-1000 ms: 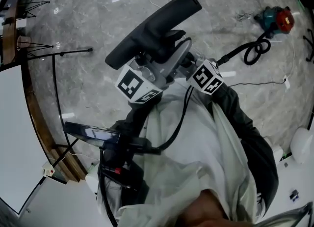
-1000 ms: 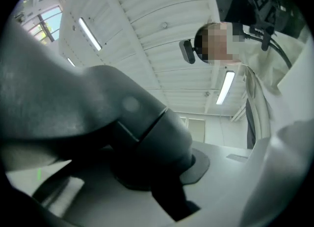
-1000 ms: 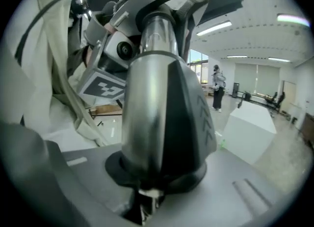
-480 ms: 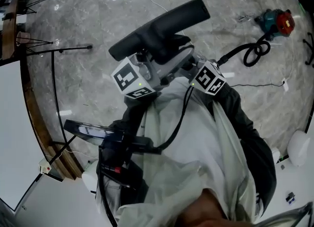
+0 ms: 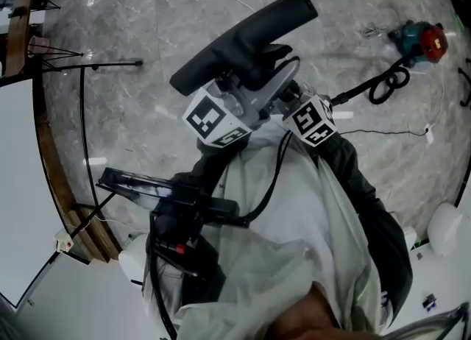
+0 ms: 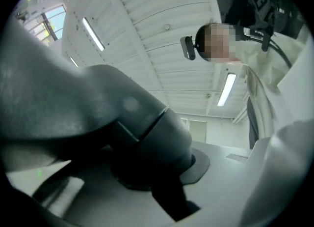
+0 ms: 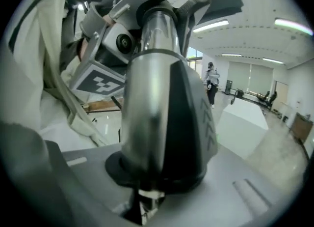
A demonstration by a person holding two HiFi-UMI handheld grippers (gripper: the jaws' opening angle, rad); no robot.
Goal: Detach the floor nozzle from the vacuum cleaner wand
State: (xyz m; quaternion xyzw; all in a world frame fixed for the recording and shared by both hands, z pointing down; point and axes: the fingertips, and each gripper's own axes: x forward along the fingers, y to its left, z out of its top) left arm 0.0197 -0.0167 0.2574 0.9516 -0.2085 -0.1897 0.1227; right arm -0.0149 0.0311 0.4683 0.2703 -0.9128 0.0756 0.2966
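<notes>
The black floor nozzle (image 5: pixel 246 37) is raised in front of the person, slanting up to the right over the marble floor. My left gripper (image 5: pixel 237 94), with its marker cube (image 5: pixel 215 121), is shut on the nozzle's dark neck (image 6: pixel 147 137), which fills the left gripper view. My right gripper (image 5: pixel 283 101) is shut on the wand's end. In the right gripper view, the silver tube (image 7: pixel 149 88) and its dark collar (image 7: pixel 196 118) stand between the jaws. The joint between neck and tube is hidden in the head view.
A teal and red vacuum body (image 5: pixel 419 39) with a coiled black hose (image 5: pixel 386 81) lies on the floor at the far right. Thin black stands (image 5: pixel 88 62) and a wooden edge (image 5: pixel 55 162) run down the left. A black device (image 5: pixel 147 188) hangs at the person's chest.
Only the head view has shifted a little. Both grippers keep the same hold on the nozzle and wand.
</notes>
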